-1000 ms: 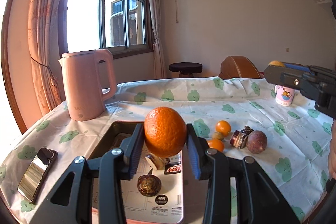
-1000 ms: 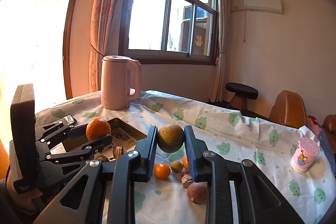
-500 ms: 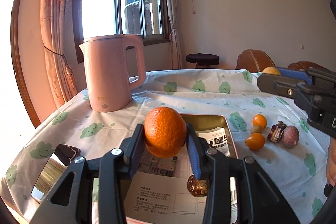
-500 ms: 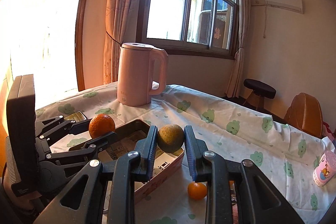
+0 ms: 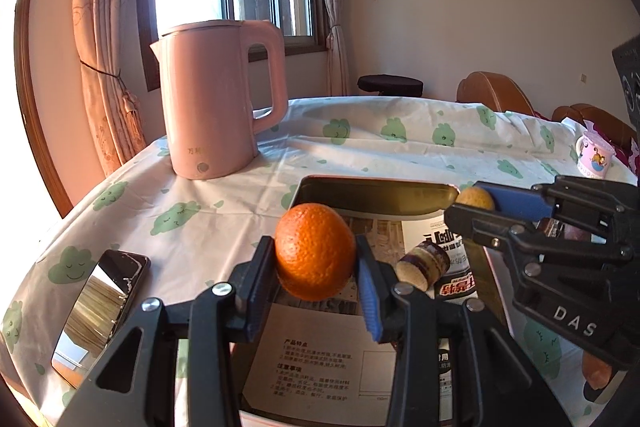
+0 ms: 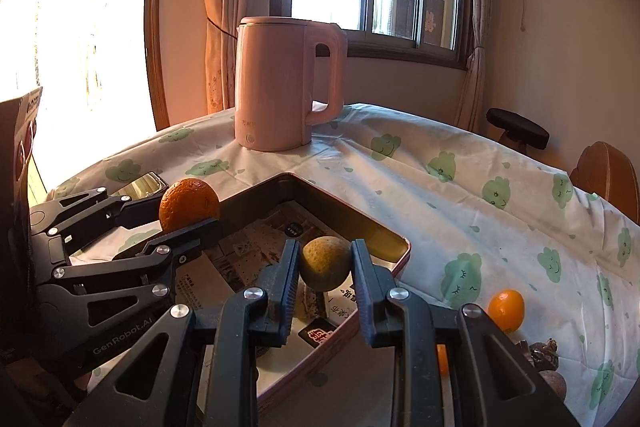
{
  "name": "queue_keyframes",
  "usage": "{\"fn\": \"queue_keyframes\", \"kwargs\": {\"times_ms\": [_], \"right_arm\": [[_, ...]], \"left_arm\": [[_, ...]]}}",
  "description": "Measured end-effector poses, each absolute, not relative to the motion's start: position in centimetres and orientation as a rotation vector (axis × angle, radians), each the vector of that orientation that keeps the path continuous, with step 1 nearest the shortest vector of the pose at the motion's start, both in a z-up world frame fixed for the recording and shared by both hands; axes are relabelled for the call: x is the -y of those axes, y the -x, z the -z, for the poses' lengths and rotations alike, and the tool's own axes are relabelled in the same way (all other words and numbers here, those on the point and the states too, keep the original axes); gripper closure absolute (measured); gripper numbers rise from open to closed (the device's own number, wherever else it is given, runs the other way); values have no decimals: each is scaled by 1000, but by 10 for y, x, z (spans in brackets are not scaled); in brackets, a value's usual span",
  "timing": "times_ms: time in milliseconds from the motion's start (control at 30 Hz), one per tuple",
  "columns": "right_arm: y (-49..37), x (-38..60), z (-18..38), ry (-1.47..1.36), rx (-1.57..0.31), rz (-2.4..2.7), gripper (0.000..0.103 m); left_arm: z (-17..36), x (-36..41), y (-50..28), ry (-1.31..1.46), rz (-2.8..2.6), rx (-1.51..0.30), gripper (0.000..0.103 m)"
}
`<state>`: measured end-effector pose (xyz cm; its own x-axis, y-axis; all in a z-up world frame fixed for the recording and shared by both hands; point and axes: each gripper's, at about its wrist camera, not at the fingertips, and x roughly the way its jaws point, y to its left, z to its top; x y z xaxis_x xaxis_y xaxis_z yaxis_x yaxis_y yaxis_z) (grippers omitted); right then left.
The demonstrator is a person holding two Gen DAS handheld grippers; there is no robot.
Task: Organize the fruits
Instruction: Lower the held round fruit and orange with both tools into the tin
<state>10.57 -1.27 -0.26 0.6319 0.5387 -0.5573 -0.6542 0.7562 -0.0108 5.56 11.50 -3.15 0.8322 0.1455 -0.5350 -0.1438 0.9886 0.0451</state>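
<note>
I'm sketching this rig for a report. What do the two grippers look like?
Both are matte black plastic linkages with silver screw heads. The left gripper has blue ribbed pads on its fingers. The right gripper has dark ribbed pads; from the left camera its side reads "DAS". The left one's side reads "GenRobot.AI". No cables or sleeves show.

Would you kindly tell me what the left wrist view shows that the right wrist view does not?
Only the left wrist view shows the cartoon cup at the table's far right and a short, dark-skinned cut piece lying in the tray. Only the right wrist view shows a small orange fruit on the tablecloth. Both show the pink kettle, the tray, the left gripper clamping the orange and the right gripper clamping a yellow-green fruit.
</note>
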Motion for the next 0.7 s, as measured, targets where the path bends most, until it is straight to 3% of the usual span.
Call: {"fn": "queue_keyframes", "kwargs": {"times_ms": [700], "right_arm": [[-104,-8,21,298,-602,-701,75]], "left_arm": [[38,-119,-66,17,-140,-639,62]]}}
